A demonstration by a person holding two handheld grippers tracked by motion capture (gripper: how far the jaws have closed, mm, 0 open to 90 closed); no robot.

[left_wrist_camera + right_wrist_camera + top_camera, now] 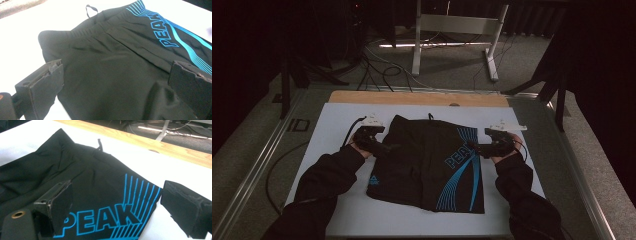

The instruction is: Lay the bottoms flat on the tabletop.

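1. A pair of black sports shorts [429,165] lay flat on the white table cover [332,125], waistband toward the far wooden edge [412,98], with blue stripes and the word PEAK [100,218] down one side
2. My left gripper [387,149] sat at the left edge of the shorts near the waistband; in the left gripper view its jaws stood wide apart over the dark fabric, gripping nothing
3. My right gripper [476,148] was at the opposite edge, by the blue lettering; in the right gripper view its jaws were also spread wide, one over the print and one over the white cover, with nothing held
4. A small black loop [91,10] stuck out past the waistband onto the cover
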